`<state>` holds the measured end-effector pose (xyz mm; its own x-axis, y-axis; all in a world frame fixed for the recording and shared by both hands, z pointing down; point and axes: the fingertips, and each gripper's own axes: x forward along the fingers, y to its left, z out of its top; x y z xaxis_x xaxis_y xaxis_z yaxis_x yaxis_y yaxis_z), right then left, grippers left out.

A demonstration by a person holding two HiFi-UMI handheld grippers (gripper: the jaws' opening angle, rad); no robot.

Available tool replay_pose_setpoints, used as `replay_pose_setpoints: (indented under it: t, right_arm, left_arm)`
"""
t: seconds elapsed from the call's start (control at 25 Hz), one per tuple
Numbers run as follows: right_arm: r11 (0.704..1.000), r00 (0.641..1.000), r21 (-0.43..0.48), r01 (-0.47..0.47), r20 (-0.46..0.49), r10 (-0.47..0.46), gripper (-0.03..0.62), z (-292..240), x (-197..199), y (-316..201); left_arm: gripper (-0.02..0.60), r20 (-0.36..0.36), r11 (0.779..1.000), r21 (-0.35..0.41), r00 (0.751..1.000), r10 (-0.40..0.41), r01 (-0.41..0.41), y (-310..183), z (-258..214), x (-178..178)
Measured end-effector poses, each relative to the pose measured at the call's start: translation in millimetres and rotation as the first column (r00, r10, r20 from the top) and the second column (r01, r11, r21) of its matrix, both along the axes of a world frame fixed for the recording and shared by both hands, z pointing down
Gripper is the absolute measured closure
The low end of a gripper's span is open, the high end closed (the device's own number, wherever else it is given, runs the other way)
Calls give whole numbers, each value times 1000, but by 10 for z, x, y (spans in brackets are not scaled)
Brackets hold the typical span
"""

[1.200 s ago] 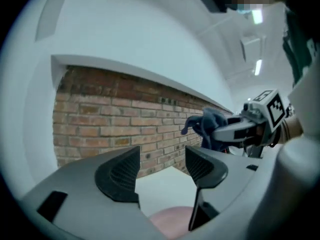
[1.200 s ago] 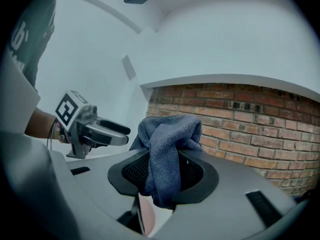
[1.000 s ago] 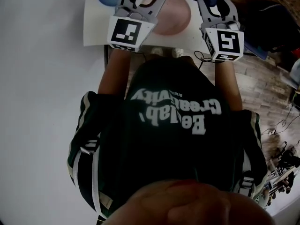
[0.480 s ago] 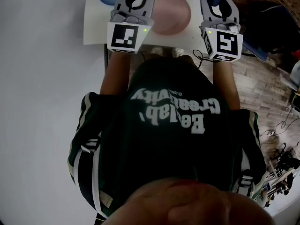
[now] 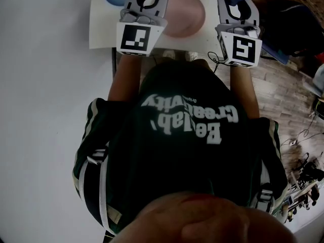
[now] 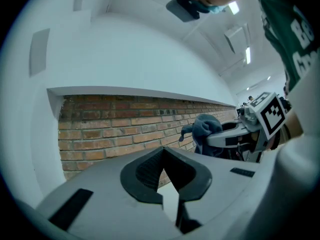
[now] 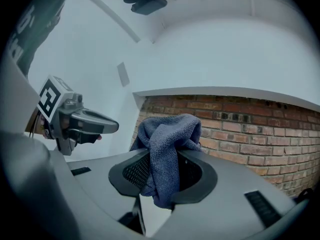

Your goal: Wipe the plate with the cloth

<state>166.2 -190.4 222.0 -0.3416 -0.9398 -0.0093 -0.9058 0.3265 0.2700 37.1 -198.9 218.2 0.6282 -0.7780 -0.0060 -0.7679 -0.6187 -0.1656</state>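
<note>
Gripping one cloth (image 7: 167, 129), right tool (image 7: 161, 159); left tool (image 6: 163, 154) closed, empty; one pink plate (image 5: 186, 15).

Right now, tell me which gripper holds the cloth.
The right gripper: its jaws clamp the blue cloth, while the left gripper is shut on nothing.

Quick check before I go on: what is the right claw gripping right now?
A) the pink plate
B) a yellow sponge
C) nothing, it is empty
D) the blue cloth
D: in the right gripper view the blue cloth is pinched between the jaws of the right claw, bunched above them with a tail hanging below.
</note>
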Motion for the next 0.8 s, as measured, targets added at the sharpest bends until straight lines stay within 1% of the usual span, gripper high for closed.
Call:
replay_pose_setpoints:
  t: [0.24, 0.44, 0.64, 0.8]
  right_arm:
    - [1000, 1000, 15, 1, 4, -1, 487, -71, -28, -58]
    - [1000, 1000, 9, 8, 3, -8, 487, -117, -33, -115]
    - [1000, 1000, 12, 12, 6, -12, 487, -24, -56, -57]
    - [1000, 1000, 19, 14, -2, -14, 487, -85, -69, -51]
  left_arm:
    - [580, 2, 1000, -3, 1000, 3, -3, -58, -25, -11]
    - [580, -2, 1000, -16, 1000, 3, -3, -121, -71, 0]
    - [580, -8, 1000, -16, 1000, 3, -4, -62, 38, 2]
    - [580, -12, 1000, -12, 1000, 2, -2, -71, -35, -5]
